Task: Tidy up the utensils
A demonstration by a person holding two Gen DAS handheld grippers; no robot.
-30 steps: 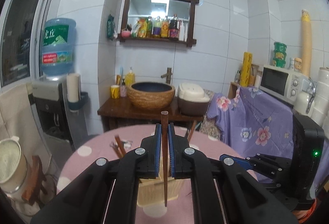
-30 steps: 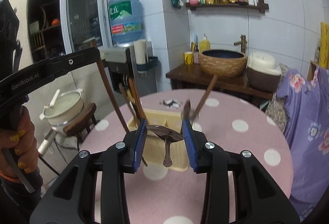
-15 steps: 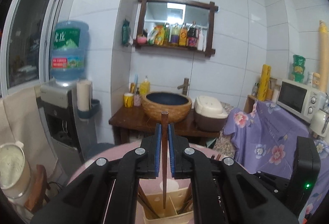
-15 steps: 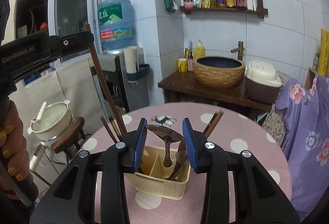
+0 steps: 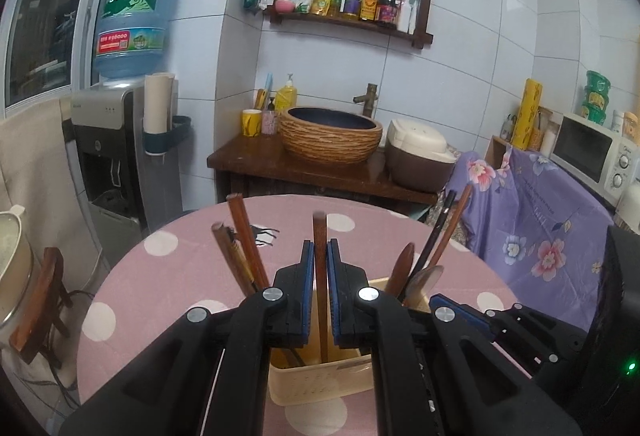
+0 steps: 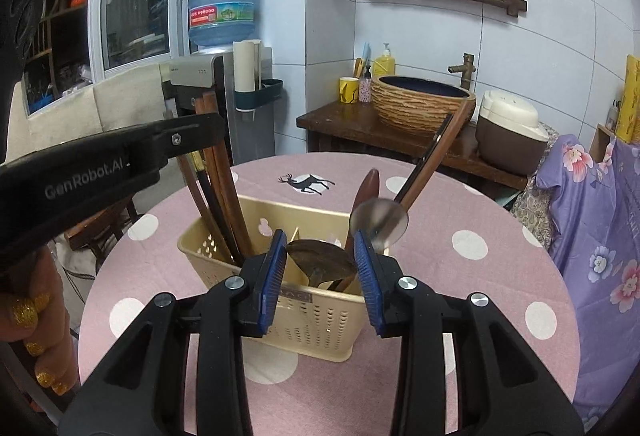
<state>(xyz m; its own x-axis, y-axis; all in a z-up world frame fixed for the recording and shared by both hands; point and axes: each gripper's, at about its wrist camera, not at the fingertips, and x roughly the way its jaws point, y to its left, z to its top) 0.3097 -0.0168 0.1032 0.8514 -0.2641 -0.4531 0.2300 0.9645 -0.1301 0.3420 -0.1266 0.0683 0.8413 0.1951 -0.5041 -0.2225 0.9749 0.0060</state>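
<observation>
Chopstick [image 5: 320,276] pinched in left tool [image 5: 320,290] marked "GenRobot.AI"; right tool [image 6: 320,264] grips spoon [image 6: 320,262].

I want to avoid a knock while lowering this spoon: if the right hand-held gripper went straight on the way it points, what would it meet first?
Probably the cream plastic utensil caddy: the right hand-held gripper, holding the dark spoon by its bowl, points at the caddy's near rim, though depth is unclear.

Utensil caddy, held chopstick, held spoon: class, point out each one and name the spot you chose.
utensil caddy [image 6: 308,320], right wrist view, on its perforated front wall.
chopstick [image 5: 319,236], left wrist view, on the shaft above the claw's pads.
wooden spoon [image 6: 320,260], right wrist view, on its bowl between the pads.
</observation>
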